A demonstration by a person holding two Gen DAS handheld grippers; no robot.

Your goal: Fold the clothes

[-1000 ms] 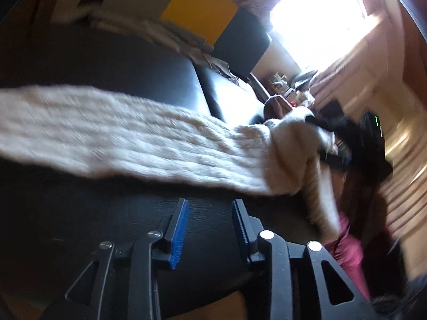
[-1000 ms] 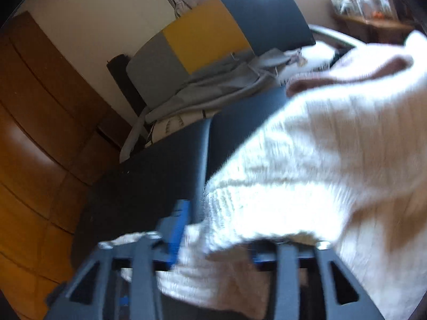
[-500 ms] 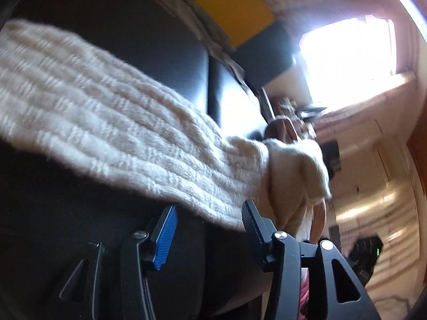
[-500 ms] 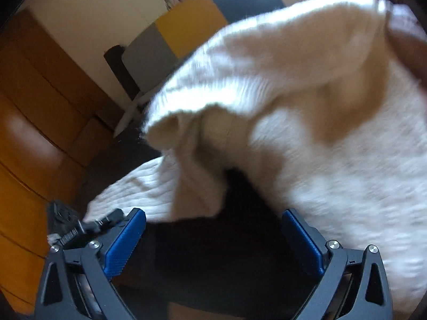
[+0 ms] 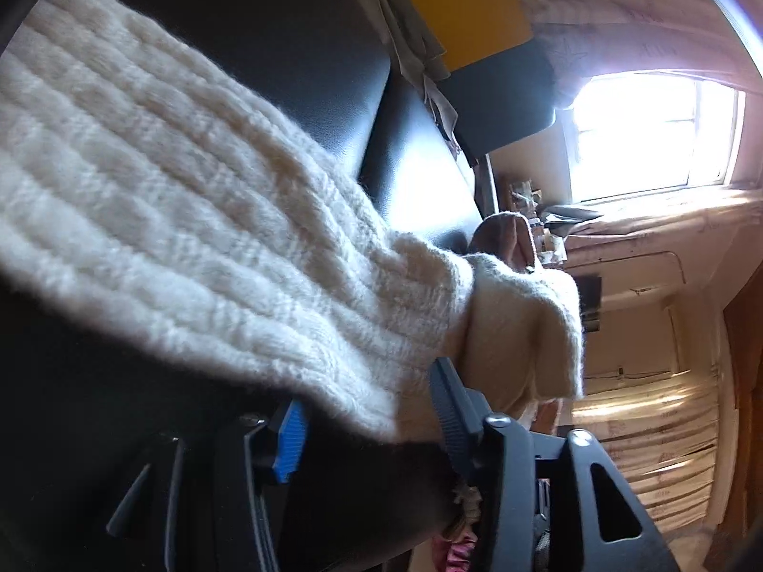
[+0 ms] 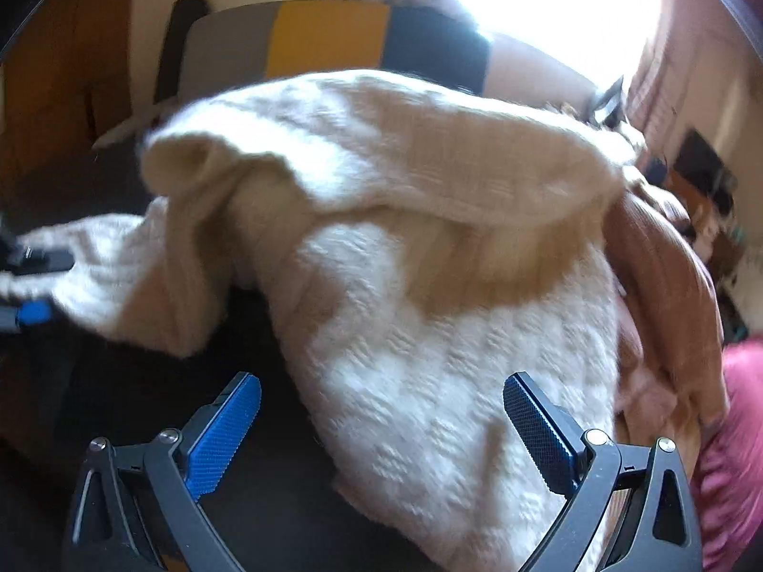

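Blue-padded fingers of the left gripper [image 5: 367, 410] stand apart, the edge of a cream ribbed knit sweater [image 5: 200, 219] lying between them, not pinched. The sleeve stretches away across a black leather sofa seat [image 5: 295, 33]. Right gripper [image 6: 381, 429] jaws wide apart above the sweater's bunched body [image 6: 429, 286], which drapes over the same dark seat [image 6: 143, 405]. Around: grey, yellow and dark blocked cushion [image 6: 329, 38] at the back, grey cloth [image 5: 405, 33] heaped beside it, bright window [image 5: 653, 138], brown garment [image 6: 667, 276] and pink fabric [image 6: 734, 429] just right of the sweater.
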